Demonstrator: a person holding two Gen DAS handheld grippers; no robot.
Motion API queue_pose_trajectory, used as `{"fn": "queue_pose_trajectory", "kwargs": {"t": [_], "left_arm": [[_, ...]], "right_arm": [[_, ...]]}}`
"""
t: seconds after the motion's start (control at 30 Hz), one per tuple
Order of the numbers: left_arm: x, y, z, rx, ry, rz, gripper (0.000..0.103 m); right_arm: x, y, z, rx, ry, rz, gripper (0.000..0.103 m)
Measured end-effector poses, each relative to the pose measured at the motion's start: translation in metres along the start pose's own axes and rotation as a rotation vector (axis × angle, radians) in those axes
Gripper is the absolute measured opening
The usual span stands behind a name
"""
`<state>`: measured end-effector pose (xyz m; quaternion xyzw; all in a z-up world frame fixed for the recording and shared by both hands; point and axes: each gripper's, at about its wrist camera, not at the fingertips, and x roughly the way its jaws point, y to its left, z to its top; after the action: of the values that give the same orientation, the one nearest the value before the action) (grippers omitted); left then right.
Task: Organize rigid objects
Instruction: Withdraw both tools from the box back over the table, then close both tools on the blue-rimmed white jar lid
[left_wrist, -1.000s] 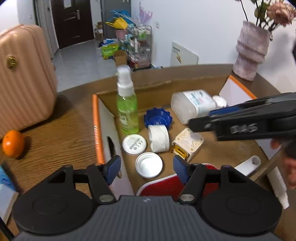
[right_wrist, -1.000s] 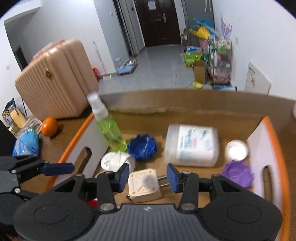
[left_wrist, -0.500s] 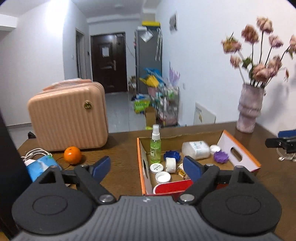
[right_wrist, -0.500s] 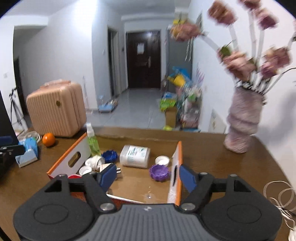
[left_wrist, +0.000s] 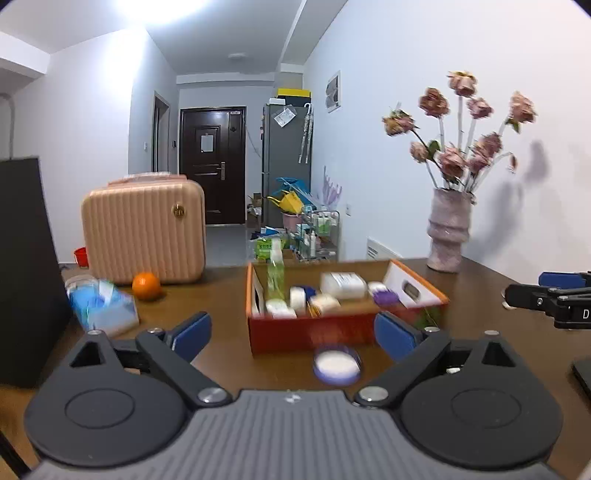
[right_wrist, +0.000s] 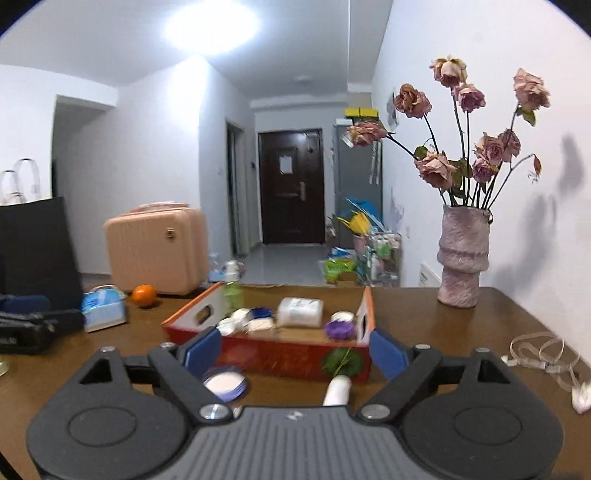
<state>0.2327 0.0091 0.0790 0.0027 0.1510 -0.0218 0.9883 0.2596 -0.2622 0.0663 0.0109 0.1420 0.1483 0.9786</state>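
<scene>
Both tongs, left (left_wrist: 291, 334) and right (right_wrist: 295, 350), are opening with nothing between them. The round lid (left_wrist: 336, 363) lies on the counter (left_wrist: 221, 354) just before the red box (left_wrist: 314, 332), ahead of the left tongs; the white tube (right_wrist: 338, 391) points at the box, nearer the right tongs.

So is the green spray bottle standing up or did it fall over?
Standing up. The green spray bottle stands upright in the far left corner of the box, its white sprayer on top, in both views.
</scene>
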Motion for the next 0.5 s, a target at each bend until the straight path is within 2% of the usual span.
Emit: {"fn": "queue_pose_trajectory", "kwargs": {"t": [0.2, 0.3, 0.4, 0.5], "left_arm": [[-0.053, -0.008, -0.073, -0.038, 0.014, 0.001, 0.103], [-0.065, -0.008, -0.105, -0.065, 0.061, -0.030, 0.103], [-0.065, -0.007, -0.123, -0.069, 0.120, -0.047, 0.103], [-0.063, -0.006, -0.127, -0.067, 0.139, -0.038, 0.103]], "right_arm": [[-0.064, 0.023, -0.070, 0.008, -0.002, -0.005, 0.092], [-0.087, 0.025, -0.106, 0.041, -0.034, -0.016, 0.096], [-0.089, 0.026, -0.130, 0.050, 0.005, -0.074, 0.096], [-0.083, 0.025, -0.133, 0.048, 0.041, -0.069, 0.095]]}}
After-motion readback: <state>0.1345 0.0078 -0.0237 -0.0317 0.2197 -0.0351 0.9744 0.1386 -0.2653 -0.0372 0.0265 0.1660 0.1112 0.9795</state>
